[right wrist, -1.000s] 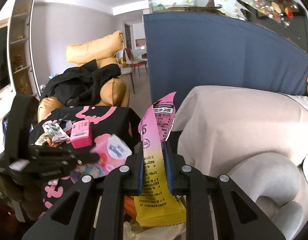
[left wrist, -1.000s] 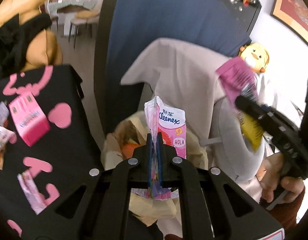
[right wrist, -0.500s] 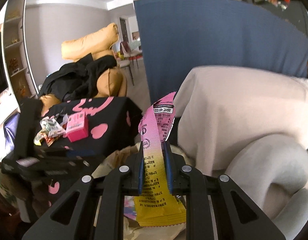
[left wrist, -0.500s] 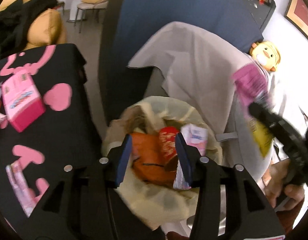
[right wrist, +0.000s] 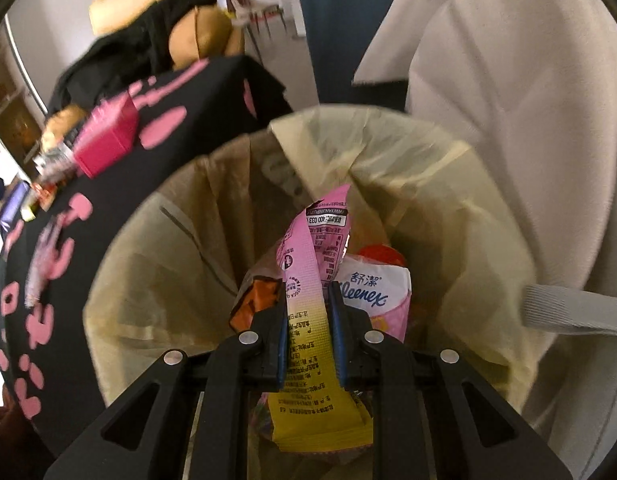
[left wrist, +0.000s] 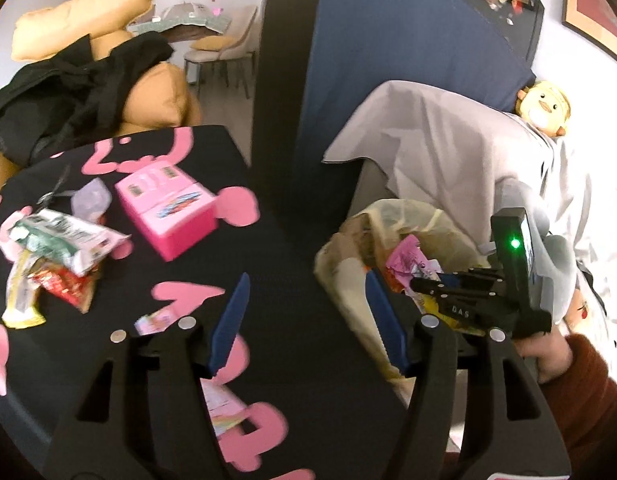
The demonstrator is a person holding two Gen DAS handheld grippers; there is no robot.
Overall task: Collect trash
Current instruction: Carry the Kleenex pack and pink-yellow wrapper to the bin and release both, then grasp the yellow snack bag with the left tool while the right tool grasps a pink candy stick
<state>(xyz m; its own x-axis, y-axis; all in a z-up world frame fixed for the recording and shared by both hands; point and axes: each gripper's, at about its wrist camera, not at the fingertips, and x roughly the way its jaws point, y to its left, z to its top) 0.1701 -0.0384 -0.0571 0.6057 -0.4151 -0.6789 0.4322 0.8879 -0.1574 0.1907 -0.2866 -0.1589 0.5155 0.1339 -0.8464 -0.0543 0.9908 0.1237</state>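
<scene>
Right jaws pinched a wrapper over the bin; left jaws stood spread and empty above the table.

The right gripper (right wrist: 310,312) was pressed onto a pink-and-yellow wrapper (right wrist: 308,312), which stuck up between its fingers directly above the mouth of the trash bag (right wrist: 156,264). Inside the bag lay a Kleenex pack (right wrist: 376,292), just right of the wrapper, and an orange packet (right wrist: 256,300) on the left. The left gripper (left wrist: 306,320) hung wide apart over the black tablecloth with pink shapes (left wrist: 284,248), holding nothing. Further out on that cloth sat a pink box (left wrist: 168,212), and a heap of crumpled wrappers (left wrist: 56,252) lay near its left edge. A beige cover (right wrist: 508,80) draped beside the bag.
</scene>
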